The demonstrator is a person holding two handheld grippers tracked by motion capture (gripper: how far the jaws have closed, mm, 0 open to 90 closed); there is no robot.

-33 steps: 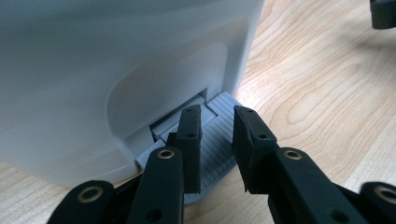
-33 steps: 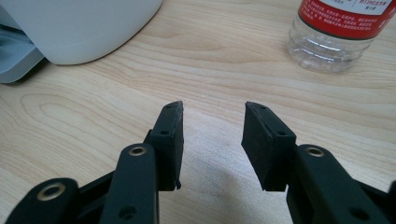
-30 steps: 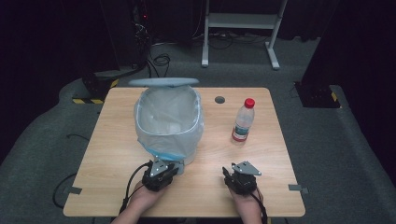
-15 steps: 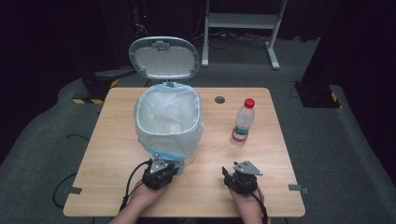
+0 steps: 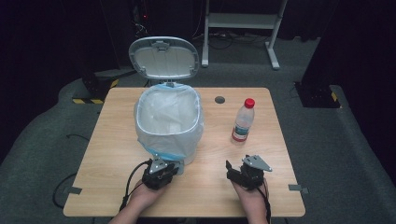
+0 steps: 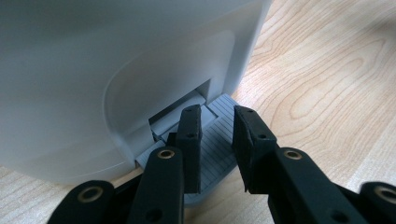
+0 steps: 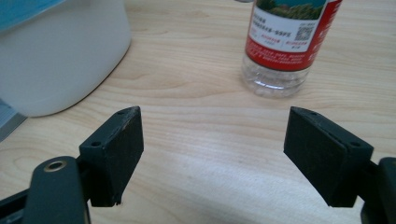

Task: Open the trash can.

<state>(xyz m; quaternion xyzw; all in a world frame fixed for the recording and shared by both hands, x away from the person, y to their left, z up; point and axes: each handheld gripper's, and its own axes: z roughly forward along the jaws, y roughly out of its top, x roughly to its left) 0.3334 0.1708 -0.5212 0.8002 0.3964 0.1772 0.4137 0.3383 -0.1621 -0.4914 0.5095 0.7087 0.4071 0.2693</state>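
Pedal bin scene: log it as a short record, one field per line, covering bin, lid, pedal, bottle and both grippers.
bin: white pedal bin with a clear liner, upright on the wooden table
lid: lid raised, open
pedal: grey ribbed pedal at the bin's base, under the left jaws
left gripper: left gripper pressing on the pedal, jaws narrowly apart
right gripper: right gripper open, nothing between the jaws, which have just been opening
bottle: red-capped plastic bottle upright, right of the bin
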